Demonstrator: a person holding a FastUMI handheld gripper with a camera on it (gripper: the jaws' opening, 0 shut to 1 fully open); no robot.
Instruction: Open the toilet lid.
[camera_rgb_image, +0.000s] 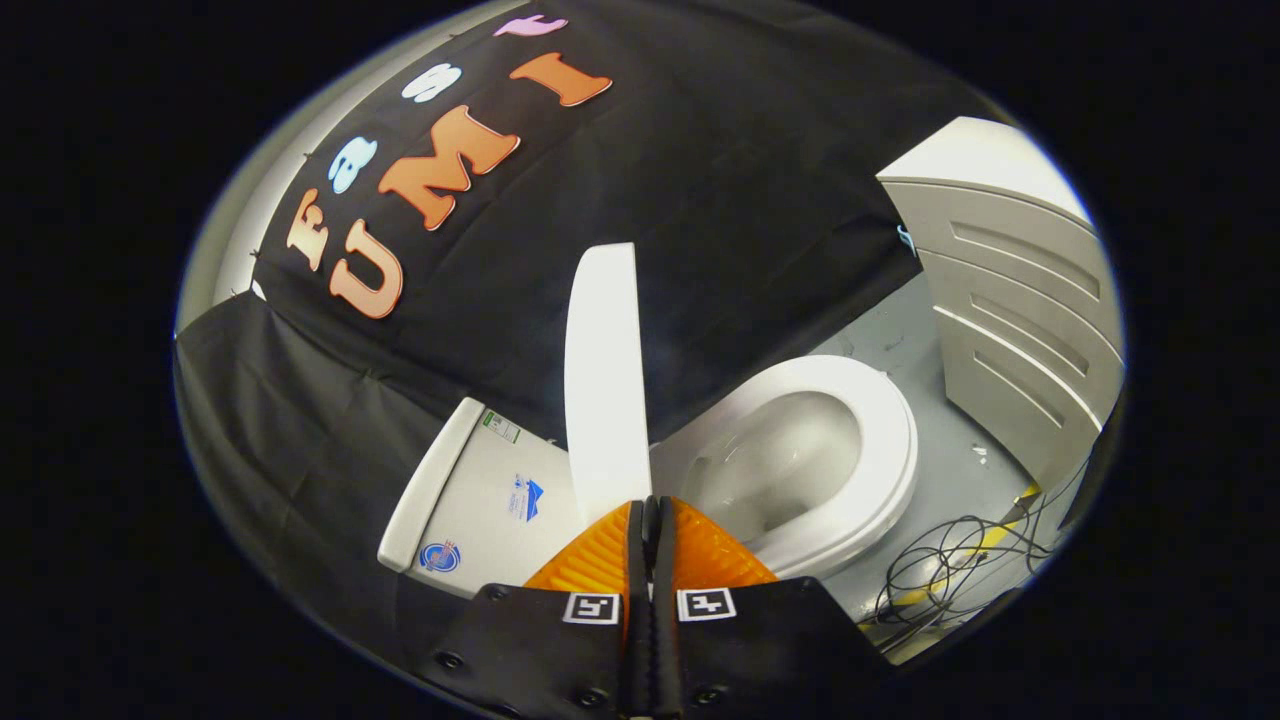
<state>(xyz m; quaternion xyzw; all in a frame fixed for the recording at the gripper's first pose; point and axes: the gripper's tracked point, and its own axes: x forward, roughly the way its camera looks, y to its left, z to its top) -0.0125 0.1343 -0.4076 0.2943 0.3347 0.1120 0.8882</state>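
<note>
The white toilet lid (602, 380) stands raised and edge-on, rising from just ahead of my fingertips toward the black cloth wall. Its lower end passes behind my left finger (590, 560). My gripper (651, 505) is shut, the two orange fingers pressed together with nothing between them. To the right of the lid the seat ring (885, 450) lies down around the open bowl (790, 460). The white tank (480, 490) sits to the left of the lid, behind the fingers.
A white louvred cabinet (1020, 310) stands beyond the bowl on the right. A tangle of black cables (945, 570) lies on the grey floor (930, 350) beside the bowl, near a yellow strip. Black cloth hangs behind the toilet.
</note>
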